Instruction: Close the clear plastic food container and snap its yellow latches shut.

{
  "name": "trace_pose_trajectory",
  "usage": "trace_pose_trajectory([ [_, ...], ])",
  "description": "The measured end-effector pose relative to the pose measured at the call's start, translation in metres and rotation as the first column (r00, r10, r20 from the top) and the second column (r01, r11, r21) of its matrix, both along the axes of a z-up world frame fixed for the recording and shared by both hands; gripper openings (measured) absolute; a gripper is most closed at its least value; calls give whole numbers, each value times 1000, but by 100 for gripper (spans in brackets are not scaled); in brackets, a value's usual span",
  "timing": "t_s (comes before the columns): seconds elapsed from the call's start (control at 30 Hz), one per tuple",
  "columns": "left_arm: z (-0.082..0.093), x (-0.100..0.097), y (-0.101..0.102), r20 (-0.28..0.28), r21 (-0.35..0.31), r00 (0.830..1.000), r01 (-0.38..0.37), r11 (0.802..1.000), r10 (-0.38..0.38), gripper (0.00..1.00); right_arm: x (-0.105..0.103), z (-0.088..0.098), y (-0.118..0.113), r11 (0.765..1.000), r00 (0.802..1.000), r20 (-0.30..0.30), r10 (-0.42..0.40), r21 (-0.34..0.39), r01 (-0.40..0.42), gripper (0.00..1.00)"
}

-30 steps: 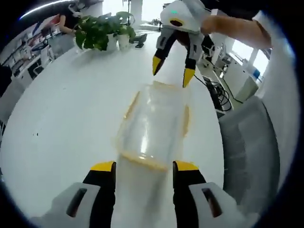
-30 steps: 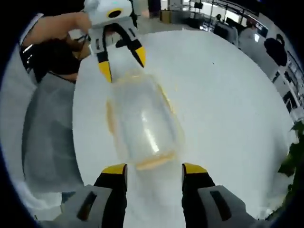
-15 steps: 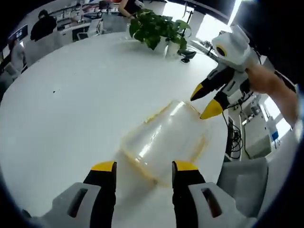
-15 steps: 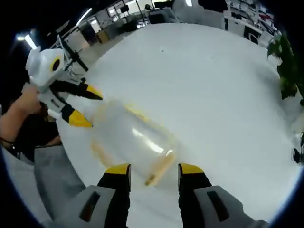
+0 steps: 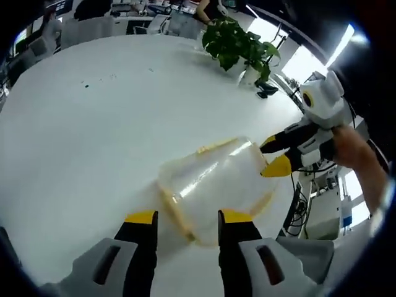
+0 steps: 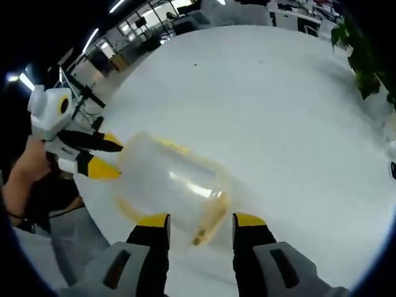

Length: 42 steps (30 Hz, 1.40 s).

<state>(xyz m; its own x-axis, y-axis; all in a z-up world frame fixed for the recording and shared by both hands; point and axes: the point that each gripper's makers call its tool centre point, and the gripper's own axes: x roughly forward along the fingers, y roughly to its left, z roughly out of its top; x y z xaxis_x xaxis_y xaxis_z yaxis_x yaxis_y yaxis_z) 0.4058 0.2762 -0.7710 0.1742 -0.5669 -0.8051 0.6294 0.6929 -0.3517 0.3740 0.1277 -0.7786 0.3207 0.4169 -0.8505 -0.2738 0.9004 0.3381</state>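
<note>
The clear container (image 5: 213, 185) lies on the white table (image 5: 80, 124), close to the table's near edge, between the two grippers; its lid appears seated, though the clear plastic makes that hard to confirm.

Left gripper view: the left gripper (image 5: 185, 218) has its jaws parted with a gap between them, nothing clamped; a yellow latch (image 5: 176, 213) at the container's near end sits just ahead of that gap; whether the jaw tips touch the container cannot be told; the right gripper (image 5: 275, 154) comes in from the right, its yellow tips at the container's far end, held by a hand (image 5: 349, 151); a potted plant (image 5: 241, 43) stands at the far side of the table; chairs and people are blurred behind it.

Right gripper view: the right gripper (image 6: 195, 219) also has jaws apart, holding nothing; a yellow latch (image 6: 210, 219) lies just before them; the left gripper (image 6: 99, 154) shows at left with its tips spread at the container's other end, a hand (image 6: 25, 173) behind it; plant leaves (image 6: 365, 55) are cut off at the right edge.

Open table spreads wide beyond the container in both views; on the person's side the table edge is near, with a grey chair (image 6: 74, 247) beside it; the side latches are pale and hard to make out.
</note>
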Motion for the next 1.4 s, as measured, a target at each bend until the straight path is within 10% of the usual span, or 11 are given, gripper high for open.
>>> trace_pose_trajectory([
  [0.67, -4, -1, -10, -2, 11, 1000, -18, 1000, 18, 27, 7, -2, 11, 993, 999, 4, -52, 108, 51, 31],
  [0.7, -8, 0, -10, -3, 6, 1000, -14, 1000, 14, 26, -8, -3, 7, 995, 995, -84, -50, 79, 57, 30],
  [1.4, -6, -1, -10, -43, -58, 998, -47, 997, 44, 32, -2, -2, 13, 997, 1000, -18, -6, 73, 7, 40],
])
